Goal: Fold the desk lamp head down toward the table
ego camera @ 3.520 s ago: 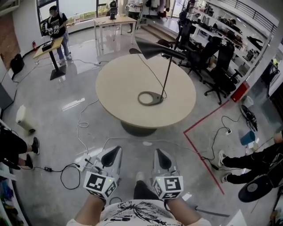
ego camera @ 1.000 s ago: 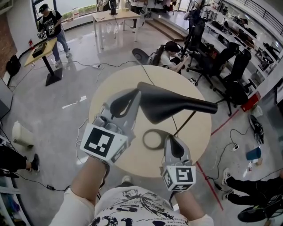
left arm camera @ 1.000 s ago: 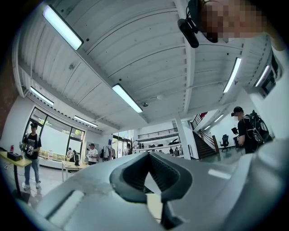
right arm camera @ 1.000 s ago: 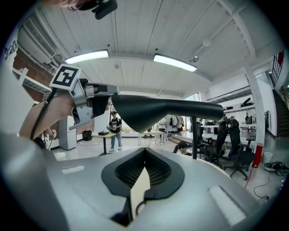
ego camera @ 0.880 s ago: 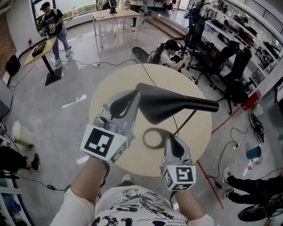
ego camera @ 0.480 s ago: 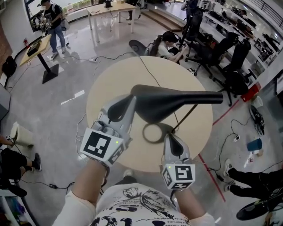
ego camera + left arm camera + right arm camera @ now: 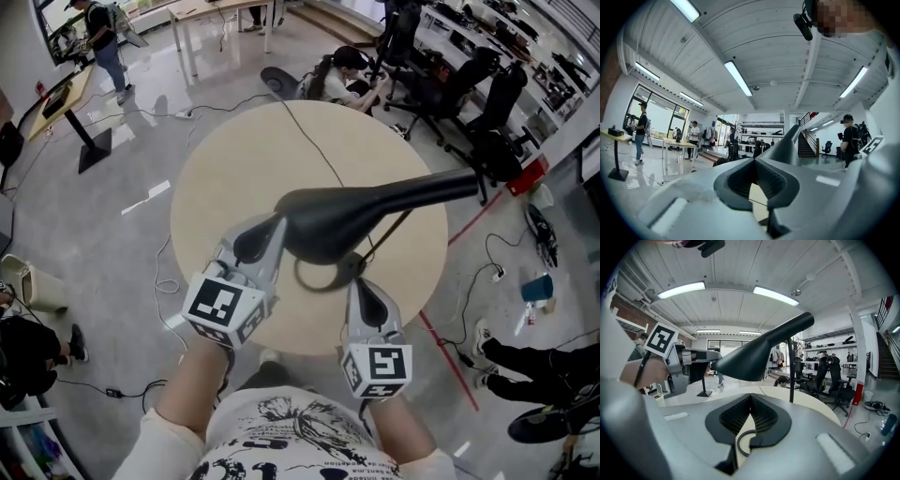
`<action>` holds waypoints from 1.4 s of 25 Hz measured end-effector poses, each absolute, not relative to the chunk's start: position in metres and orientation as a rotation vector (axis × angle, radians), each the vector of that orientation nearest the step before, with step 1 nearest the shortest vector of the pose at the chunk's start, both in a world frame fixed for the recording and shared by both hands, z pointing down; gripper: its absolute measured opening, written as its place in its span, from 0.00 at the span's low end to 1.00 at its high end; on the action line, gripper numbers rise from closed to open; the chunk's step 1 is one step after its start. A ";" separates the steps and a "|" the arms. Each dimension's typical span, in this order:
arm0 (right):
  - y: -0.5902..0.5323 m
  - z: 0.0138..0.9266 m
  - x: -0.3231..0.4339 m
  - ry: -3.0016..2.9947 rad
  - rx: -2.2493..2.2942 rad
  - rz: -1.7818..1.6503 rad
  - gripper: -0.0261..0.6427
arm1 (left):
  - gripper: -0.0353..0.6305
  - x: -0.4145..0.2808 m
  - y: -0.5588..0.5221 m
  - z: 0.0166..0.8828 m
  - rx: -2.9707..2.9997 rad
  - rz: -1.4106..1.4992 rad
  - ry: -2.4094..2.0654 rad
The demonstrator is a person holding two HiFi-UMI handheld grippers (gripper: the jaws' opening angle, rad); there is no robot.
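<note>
A black desk lamp stands on a round beige table (image 7: 225,178). Its cone-shaped head (image 7: 333,223) hangs over the ring base (image 7: 323,274), and its thin pole (image 7: 791,373) rises behind. My left gripper (image 7: 272,225) is raised at the head's left rim with its jaws shut and empty; I cannot tell whether it touches. In the left gripper view the left gripper (image 7: 754,160) points up at the ceiling. My right gripper (image 7: 360,284) is lower, near the table's front edge, shut and empty. In the right gripper view the right gripper (image 7: 751,394) faces the lamp head (image 7: 754,357) and the left gripper (image 7: 701,357).
The lamp's cord (image 7: 314,150) runs across the table to the far edge. A person sits on the floor (image 7: 339,70) beyond the table, beside office chairs (image 7: 450,84). Cables and a red tape line (image 7: 450,323) lie on the floor to the right. Another person's legs (image 7: 525,361) are at the right.
Both grippers rose from low near my body to over the table, the left one up to the lamp head. Over the last second the left gripper stayed at the head's rim.
</note>
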State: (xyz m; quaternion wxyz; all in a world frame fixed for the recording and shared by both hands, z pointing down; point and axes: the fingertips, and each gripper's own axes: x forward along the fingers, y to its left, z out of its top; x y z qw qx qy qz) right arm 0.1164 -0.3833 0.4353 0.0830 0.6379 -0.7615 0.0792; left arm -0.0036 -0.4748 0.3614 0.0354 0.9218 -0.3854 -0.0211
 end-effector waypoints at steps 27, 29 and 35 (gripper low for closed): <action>-0.354 0.450 0.149 -2.186 1.975 0.218 0.05 | 0.06 0.042 -0.442 0.402 2.848 -0.037 -1.063; -0.346 0.439 0.151 -2.224 1.982 0.181 0.05 | 0.06 0.043 -0.419 0.396 2.844 -0.047 -1.062; -0.315 0.422 0.157 -2.327 1.921 0.109 0.05 | 0.06 0.047 -0.352 0.401 2.769 -0.071 -1.128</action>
